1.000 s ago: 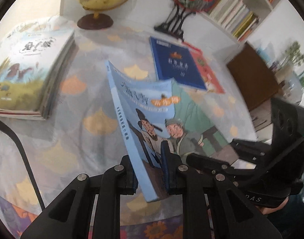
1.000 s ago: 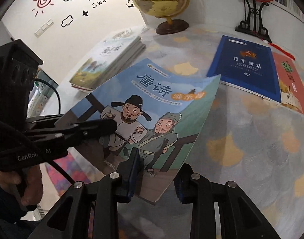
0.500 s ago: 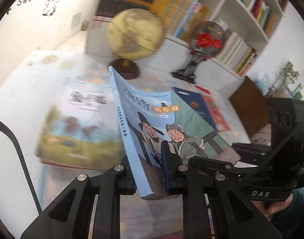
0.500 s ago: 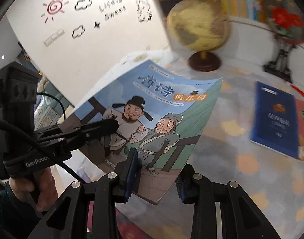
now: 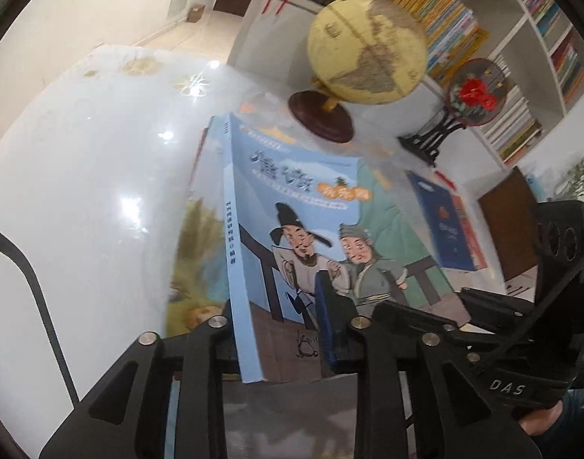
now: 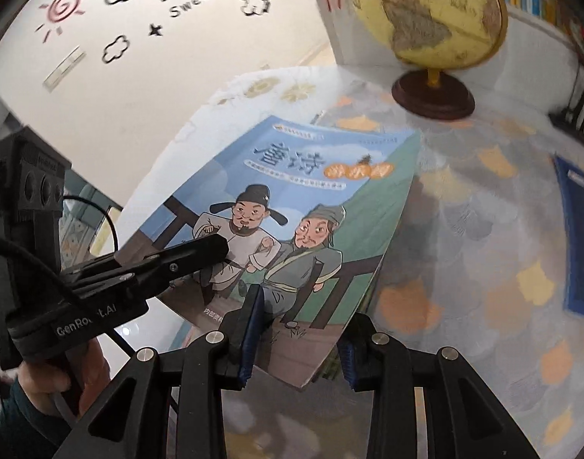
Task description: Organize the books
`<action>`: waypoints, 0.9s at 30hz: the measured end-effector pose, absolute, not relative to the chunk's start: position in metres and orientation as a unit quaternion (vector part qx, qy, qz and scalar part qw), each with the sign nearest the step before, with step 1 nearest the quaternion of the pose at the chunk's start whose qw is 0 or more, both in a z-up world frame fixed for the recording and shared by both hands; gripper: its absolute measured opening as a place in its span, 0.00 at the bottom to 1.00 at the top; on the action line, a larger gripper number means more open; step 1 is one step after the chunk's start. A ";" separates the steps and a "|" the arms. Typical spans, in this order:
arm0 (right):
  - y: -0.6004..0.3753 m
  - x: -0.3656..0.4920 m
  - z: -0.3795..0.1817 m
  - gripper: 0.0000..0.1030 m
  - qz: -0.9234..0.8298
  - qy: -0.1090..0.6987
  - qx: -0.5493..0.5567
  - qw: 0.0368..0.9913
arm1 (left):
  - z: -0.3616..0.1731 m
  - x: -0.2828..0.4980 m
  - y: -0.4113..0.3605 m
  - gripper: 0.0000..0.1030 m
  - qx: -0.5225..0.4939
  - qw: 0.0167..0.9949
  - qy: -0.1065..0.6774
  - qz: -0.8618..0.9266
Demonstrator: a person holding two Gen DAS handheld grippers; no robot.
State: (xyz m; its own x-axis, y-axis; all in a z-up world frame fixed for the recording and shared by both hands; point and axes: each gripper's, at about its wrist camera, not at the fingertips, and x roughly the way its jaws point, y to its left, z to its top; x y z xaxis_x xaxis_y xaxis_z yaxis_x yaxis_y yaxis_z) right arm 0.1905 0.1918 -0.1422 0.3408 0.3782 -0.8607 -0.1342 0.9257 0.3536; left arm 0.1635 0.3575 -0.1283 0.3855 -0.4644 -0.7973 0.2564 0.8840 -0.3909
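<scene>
Over the table (image 5: pixel 81 191), just above a blurred stack of books (image 5: pixel 196 252), a thin blue paperback (image 5: pixel 311 210) is hanging tilted, spine to the left and front cover facing up.

Handling, judged: the paperback is looking light and floppy. Its far edge is curving in the right wrist view, so a single corner hold is likely letting it sag. The cover is glossy and probably slippery. The stiffest place to take it is along the spine, near the bottom corner, with a second hold on the bottom edge.

Left tongs (image 5: pixel 276 294): straddling the spine corner. The jaws have just been opening, the paperback is sitting between them, and the pads are no longer looking tight.

Right tongs (image 6: pixel 299 317): standing narrowly apart around the bottom edge. One pad is lying on the cover; whether the other is pressing from below, I cannot tell.

Count, largest first:
- table: one
- wall shelves (image 5: pixel 540 38): one unit, books too many to count
- globe (image 5: pixel 368 49): one
- stack: one, number of books unclear
- paperback: one
- dark blue book (image 5: pixel 441 225): one, lying flat
- red book (image 5: pixel 469 237): one, peeking out beneath it
- fan ornament on a stand (image 5: pixel 473 91): one
- tongs: two
</scene>
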 end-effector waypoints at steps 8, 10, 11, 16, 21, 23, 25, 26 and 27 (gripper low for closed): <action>0.199 0.199 -0.164 0.33 0.135 0.575 0.111 0.800 | -0.145 0.175 0.384 0.26 -0.117 0.818 0.531 -0.185; 0.201 0.200 -0.166 0.33 0.132 0.576 0.106 0.800 | -0.144 0.176 0.388 0.27 -0.113 0.821 0.528 -0.183; 0.202 0.199 -0.166 0.33 0.134 0.576 0.109 0.799 | -0.144 0.177 0.387 0.27 -0.109 0.824 0.526 -0.180; 0.210 0.199 -0.166 0.34 0.140 0.573 0.100 0.801 | -0.143 0.179 0.390 0.29 -0.109 0.834 0.517 -0.157; 0.207 0.198 -0.171 0.37 0.146 0.571 0.102 0.802 | -0.156 0.183 0.396 0.29 -0.138 0.828 0.525 -0.145; 0.207 0.196 -0.170 0.37 0.149 0.571 0.093 0.802 | -0.157 0.180 0.391 0.29 -0.135 0.827 0.526 -0.149; 0.208 0.195 -0.170 0.44 0.151 0.571 0.082 0.803 | -0.156 0.176 0.385 0.29 -0.118 0.828 0.527 -0.149; 0.207 0.195 -0.170 0.46 0.149 0.572 0.081 0.803 | -0.155 0.175 0.382 0.29 -0.114 0.828 0.528 -0.150; 0.206 0.196 -0.169 0.47 0.147 0.573 0.080 0.802 | -0.155 0.172 0.381 0.29 -0.110 0.828 0.528 -0.150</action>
State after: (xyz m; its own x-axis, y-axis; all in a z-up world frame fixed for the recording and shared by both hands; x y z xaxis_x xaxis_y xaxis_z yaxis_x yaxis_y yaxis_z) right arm 0.1957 0.2059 -0.1694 0.3001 0.3281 -0.8957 -0.1447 0.9438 0.2972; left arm 0.1725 0.3813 -0.1550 0.3968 -0.3644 -0.8425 0.1316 0.9309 -0.3406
